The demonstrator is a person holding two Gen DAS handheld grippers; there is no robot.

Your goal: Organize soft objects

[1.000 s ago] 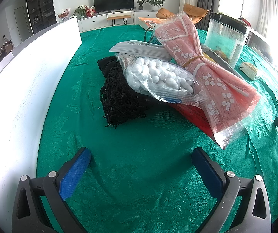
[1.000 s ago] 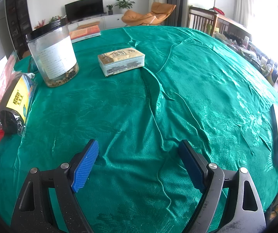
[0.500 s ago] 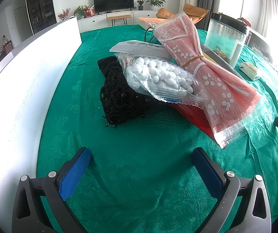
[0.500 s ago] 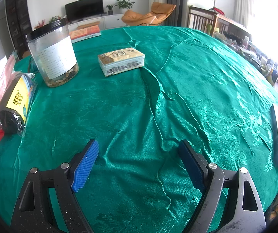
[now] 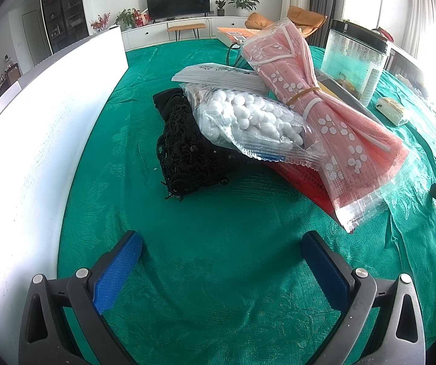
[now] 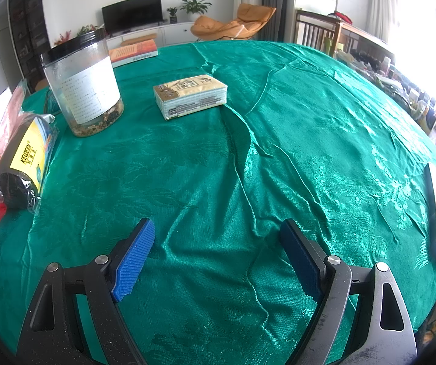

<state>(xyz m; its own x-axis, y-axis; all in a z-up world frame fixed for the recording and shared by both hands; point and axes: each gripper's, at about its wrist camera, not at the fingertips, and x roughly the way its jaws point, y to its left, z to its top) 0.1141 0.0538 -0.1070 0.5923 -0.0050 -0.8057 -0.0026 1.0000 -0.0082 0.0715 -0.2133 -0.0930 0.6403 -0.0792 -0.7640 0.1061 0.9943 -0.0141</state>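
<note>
Nothing has shifted: the clear bag of white cotton balls (image 5: 248, 121) still lies on the black lace bundle (image 5: 187, 158), ahead of the wide-open, empty left gripper (image 5: 221, 252); the right gripper (image 6: 216, 243), equally spread, stays over green tablecloth (image 6: 309, 121), tissue pack (image 6: 190, 95) far ahead.

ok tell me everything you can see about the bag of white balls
The bag of white balls is a clear, crinkly plastic pouch packed with small white oval pieces, possibly cotton balls. Its near end is a flat sealed edge with a blue strip and some print. It lies tilted on the pile, resting on the black net, with its far end tucked under the white booklets. The pink package lies against its right side. It looks sealed, and neither gripper touches it.
</note>
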